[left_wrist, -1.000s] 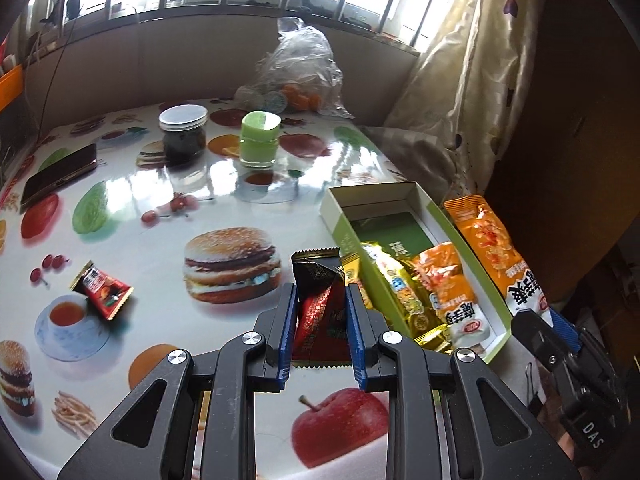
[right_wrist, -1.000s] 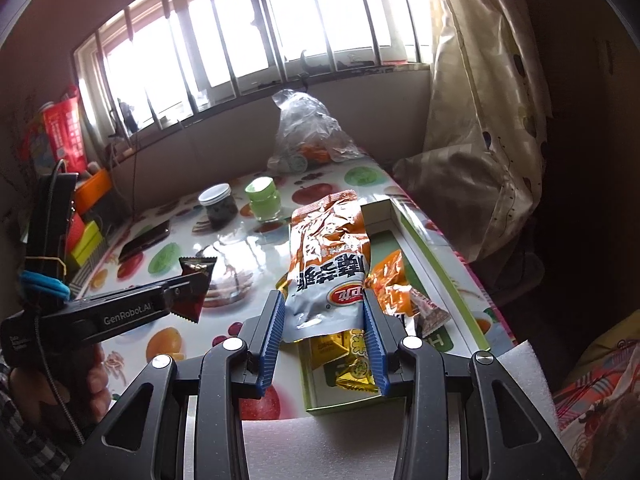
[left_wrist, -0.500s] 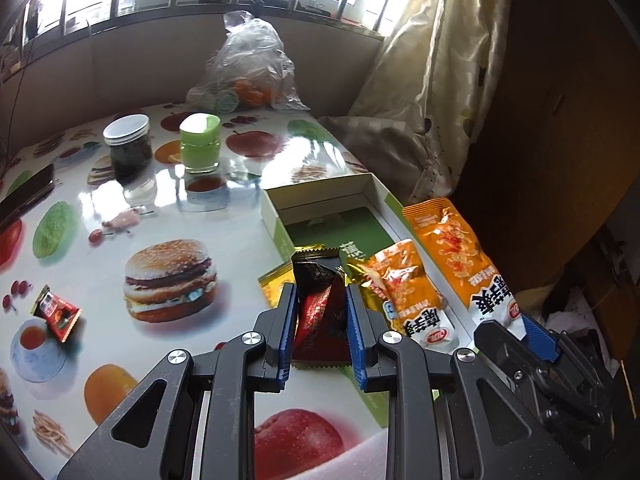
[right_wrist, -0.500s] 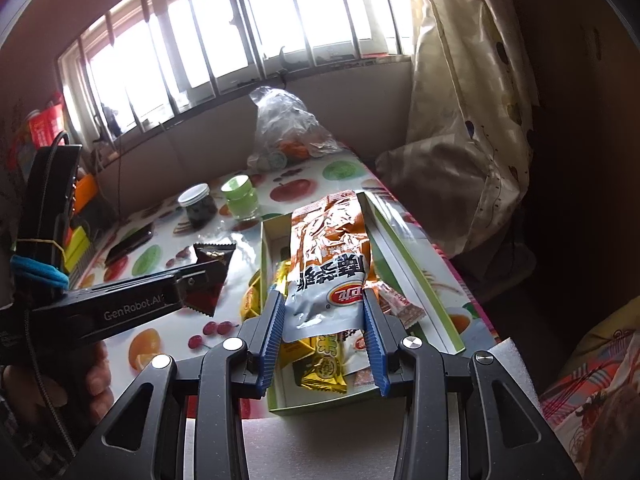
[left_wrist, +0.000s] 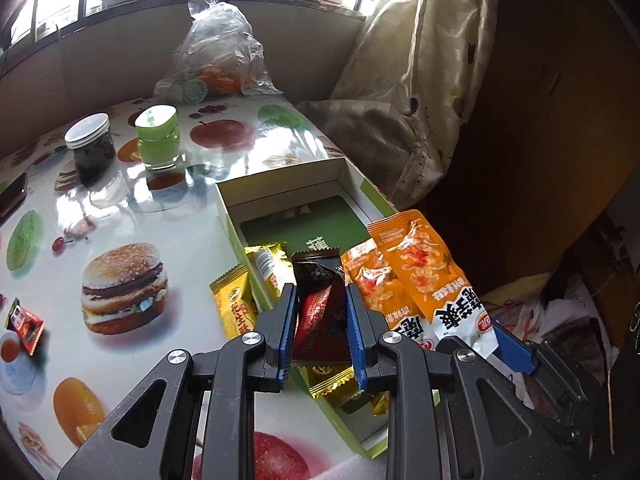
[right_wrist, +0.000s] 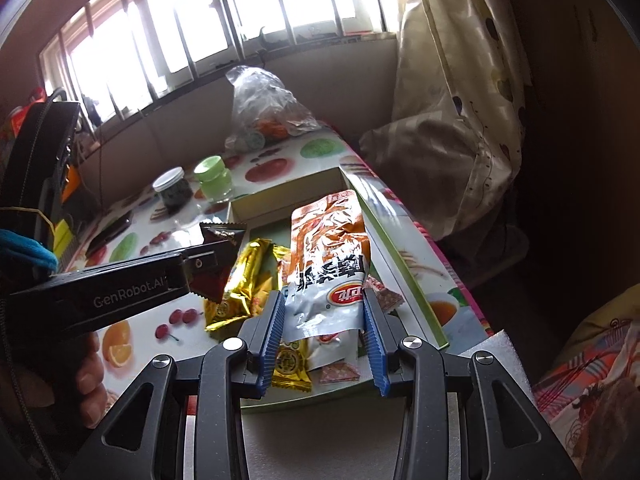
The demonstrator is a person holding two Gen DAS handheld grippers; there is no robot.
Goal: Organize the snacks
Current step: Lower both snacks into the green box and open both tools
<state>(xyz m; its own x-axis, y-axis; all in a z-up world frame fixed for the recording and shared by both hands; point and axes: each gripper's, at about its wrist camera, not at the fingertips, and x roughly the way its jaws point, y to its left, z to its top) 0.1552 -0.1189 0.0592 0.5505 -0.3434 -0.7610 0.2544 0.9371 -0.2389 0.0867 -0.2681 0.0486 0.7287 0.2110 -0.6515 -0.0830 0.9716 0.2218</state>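
An open green-and-white box (left_wrist: 280, 184) lies at the table's right edge with gold packets (left_wrist: 266, 264) and an orange packet (left_wrist: 368, 280) inside. My left gripper (left_wrist: 322, 292) is shut on a dark red-and-black packet (left_wrist: 320, 312), held just above the box's near left part. From the right wrist view that left gripper (right_wrist: 212, 264) comes in from the left with the dark packet (right_wrist: 220, 240). My right gripper (right_wrist: 324, 300) is shut on the silver end of a long orange packet (right_wrist: 328, 248), which hangs over the box (right_wrist: 384, 232).
A small red candy (left_wrist: 24, 324) lies on the fruit-print tablecloth at the left. A dark jar (left_wrist: 90, 148), a green jar (left_wrist: 158, 138) and a clear plastic bag (left_wrist: 220, 56) stand at the back. A curtain (left_wrist: 400, 80) hangs beside the box. A dark phone (left_wrist: 12, 200) lies far left.
My left gripper has carried the dark packet rightward from the tablecloth to over the box. My right gripper has come down a little with the orange packet over the box.
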